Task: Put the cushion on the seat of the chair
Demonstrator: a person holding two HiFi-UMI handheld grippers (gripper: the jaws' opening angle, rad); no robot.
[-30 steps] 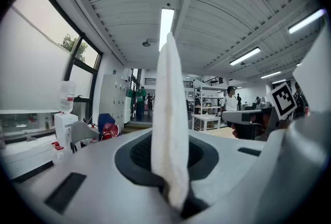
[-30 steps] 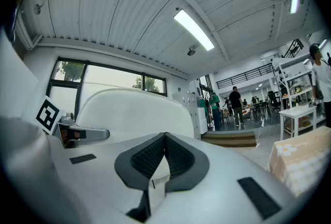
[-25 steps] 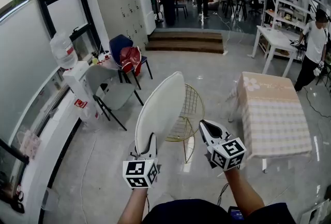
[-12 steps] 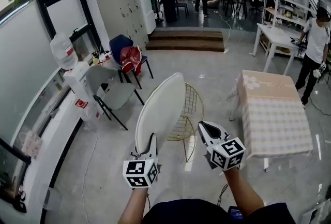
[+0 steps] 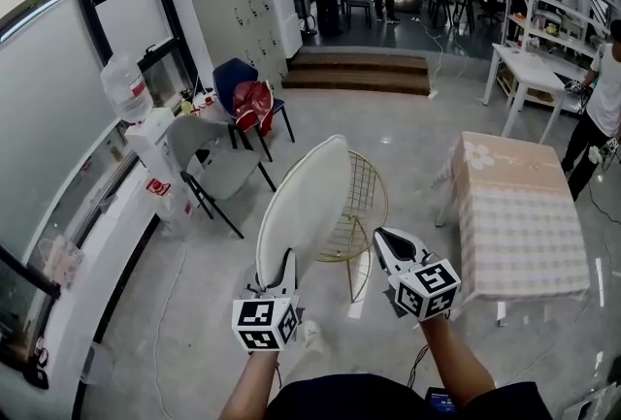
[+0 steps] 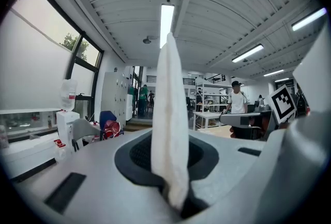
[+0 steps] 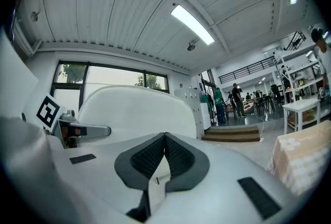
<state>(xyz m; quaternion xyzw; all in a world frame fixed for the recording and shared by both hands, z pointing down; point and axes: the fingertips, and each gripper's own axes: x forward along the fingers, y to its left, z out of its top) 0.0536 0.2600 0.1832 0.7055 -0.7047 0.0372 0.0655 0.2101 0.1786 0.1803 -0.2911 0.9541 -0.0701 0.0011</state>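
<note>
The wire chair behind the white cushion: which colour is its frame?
Gold. The wire chair shows best in the head view.

Cushion (image 5: 301, 205): white, matt, cloth-like, fuzzy edge. Chair (image 5: 364, 200): thin gold metal wire. Floor (image 5: 194, 311): smooth, glossy. Worktop cover (image 5: 519, 214): checked cloth.

Cushion (image 5: 303, 207): white, flat, rounded pad. I'm holding it upright on its edge, with my left fingers (image 6: 135, 158) pinching its lower rim. It's showing edge-on in the left gripper view and broad face-on in the right gripper view. Chair (image 5: 357, 214): gold wire frame with thin legs, standing upright on the floor (image 5: 408, 142). The chair is sitting just behind the cushion and to its right in the head view. The cushion is covering the chair's left part, so whether they're touching is unclear. The cushion isn't lying on the seat yet.
</note>
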